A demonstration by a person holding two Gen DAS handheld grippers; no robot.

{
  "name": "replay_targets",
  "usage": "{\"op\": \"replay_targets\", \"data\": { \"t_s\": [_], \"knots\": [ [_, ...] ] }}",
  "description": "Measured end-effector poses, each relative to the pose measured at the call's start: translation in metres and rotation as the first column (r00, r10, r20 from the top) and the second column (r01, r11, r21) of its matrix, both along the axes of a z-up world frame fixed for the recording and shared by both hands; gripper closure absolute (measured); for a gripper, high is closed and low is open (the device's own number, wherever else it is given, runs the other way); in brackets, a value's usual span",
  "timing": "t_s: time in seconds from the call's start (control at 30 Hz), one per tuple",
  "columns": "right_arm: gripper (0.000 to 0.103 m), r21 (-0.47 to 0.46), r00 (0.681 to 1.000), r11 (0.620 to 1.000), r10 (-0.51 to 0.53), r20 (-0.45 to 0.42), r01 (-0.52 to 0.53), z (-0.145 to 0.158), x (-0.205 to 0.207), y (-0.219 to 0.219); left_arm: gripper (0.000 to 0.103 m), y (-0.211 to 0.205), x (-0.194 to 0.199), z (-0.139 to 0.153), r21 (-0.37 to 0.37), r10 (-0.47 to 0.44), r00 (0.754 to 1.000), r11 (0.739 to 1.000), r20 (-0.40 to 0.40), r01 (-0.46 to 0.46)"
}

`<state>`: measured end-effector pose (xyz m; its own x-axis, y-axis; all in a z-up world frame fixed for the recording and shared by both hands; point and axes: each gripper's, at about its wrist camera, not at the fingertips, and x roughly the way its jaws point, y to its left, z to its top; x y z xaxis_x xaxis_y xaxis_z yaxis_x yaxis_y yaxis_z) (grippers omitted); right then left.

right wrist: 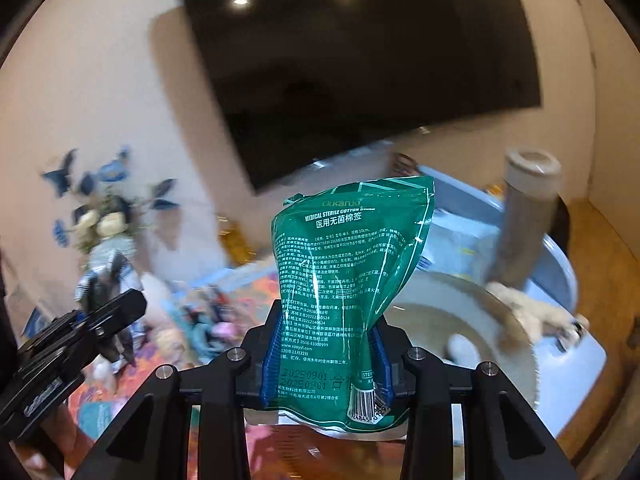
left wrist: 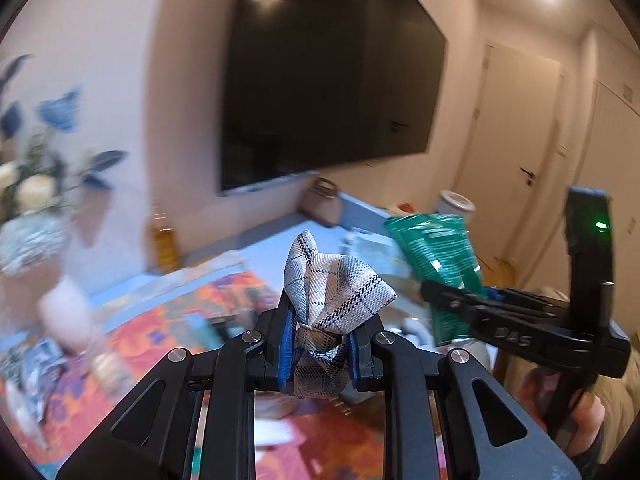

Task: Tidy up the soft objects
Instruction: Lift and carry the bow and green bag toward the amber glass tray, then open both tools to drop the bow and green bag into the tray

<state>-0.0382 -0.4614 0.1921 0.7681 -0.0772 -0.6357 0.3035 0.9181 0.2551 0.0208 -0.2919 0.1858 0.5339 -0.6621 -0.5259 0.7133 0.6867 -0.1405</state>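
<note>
Nearest my left lens: left gripper (left wrist: 322, 350), blue pads (left wrist: 285, 350) clenched on a bunched plaid cloth (left wrist: 334, 292), grey-white with dark check lines. Cloth stands up out of the jaws, crumpled to a peak, held above the table.

Right gripper (right wrist: 326, 354) grasps a green cotton swab pouch (right wrist: 348, 280) low on its body, squeezing it to a waist between the blue pads; pouch upright, top flaring above the jaws, white print and a barcode facing me. From the left view I see the same pouch at right, carried just beside the cloth, with a hand (left wrist: 580, 416) on the right gripper's handle.

Below both: a bright orange patterned mat (left wrist: 152, 320), cluttered, blurred. Right view shows a pale blue tub (right wrist: 576, 344) with a round tan bowl (right wrist: 432, 308) and a tall grey cylinder (right wrist: 524, 216) inside. Dark TV screen (left wrist: 332, 80) on the wall behind; flower vase (left wrist: 32, 216) far left.
</note>
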Motion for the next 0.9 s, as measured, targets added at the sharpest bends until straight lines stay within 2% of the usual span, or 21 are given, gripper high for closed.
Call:
{"op": "replay_targets", "data": {
  "t_s": [0.17,0.27,0.3,0.37,0.43,0.47,0.5,0.57,0.63,0.9],
  "knots": [
    [0.064,0.029,0.994,0.998,-0.047,-0.094,0.05,-0.029,0.001,-0.027,0.085,-0.047,-0.001,-0.026,0.028,-0.094,0.993,0.995,-0.066,0.096],
    [0.061,0.026,0.985,0.998,-0.058,-0.164,0.063,-0.046,0.008,-0.033,0.077,-0.067,-0.001,-0.04,0.056,-0.111,0.988,0.991,-0.109,0.118],
    [0.061,0.023,0.981,0.998,-0.059,-0.183,0.064,-0.05,0.009,-0.035,0.064,-0.073,0.0,-0.045,0.06,-0.121,0.984,0.99,-0.129,0.129],
    [0.058,0.001,0.975,0.997,-0.071,-0.21,0.073,-0.056,0.009,-0.039,0.053,-0.078,0.003,-0.053,0.067,-0.118,0.981,0.989,-0.155,0.13],
    [0.046,-0.016,0.965,0.995,-0.102,-0.243,0.101,-0.061,0.007,-0.048,0.019,-0.074,0.011,-0.06,0.066,-0.089,0.978,0.993,-0.191,0.103],
    [0.033,-0.003,0.963,0.993,-0.112,-0.247,0.115,-0.062,0.003,-0.054,0.018,-0.068,0.013,-0.061,0.036,-0.085,0.976,0.995,-0.2,0.094],
    [0.027,0.011,0.962,0.992,-0.118,-0.245,0.124,-0.063,0.001,-0.059,0.018,-0.061,0.013,-0.06,0.003,-0.091,0.974,0.996,-0.209,0.094],
    [0.027,0.042,0.967,0.991,-0.117,-0.227,0.129,-0.063,-0.005,-0.068,0.018,-0.049,0.012,-0.055,-0.028,-0.107,0.969,0.994,-0.221,0.103],
    [0.027,0.037,0.967,0.99,-0.124,-0.225,0.135,-0.06,-0.006,-0.071,0.018,-0.039,0.004,-0.048,-0.038,-0.113,0.973,0.993,-0.201,0.108],
    [0.027,0.047,0.985,0.996,-0.066,-0.162,0.074,-0.045,-0.02,-0.047,0.018,0.026,-0.023,-0.016,-0.032,-0.034,0.994,0.999,-0.103,0.031]
  ]
}}
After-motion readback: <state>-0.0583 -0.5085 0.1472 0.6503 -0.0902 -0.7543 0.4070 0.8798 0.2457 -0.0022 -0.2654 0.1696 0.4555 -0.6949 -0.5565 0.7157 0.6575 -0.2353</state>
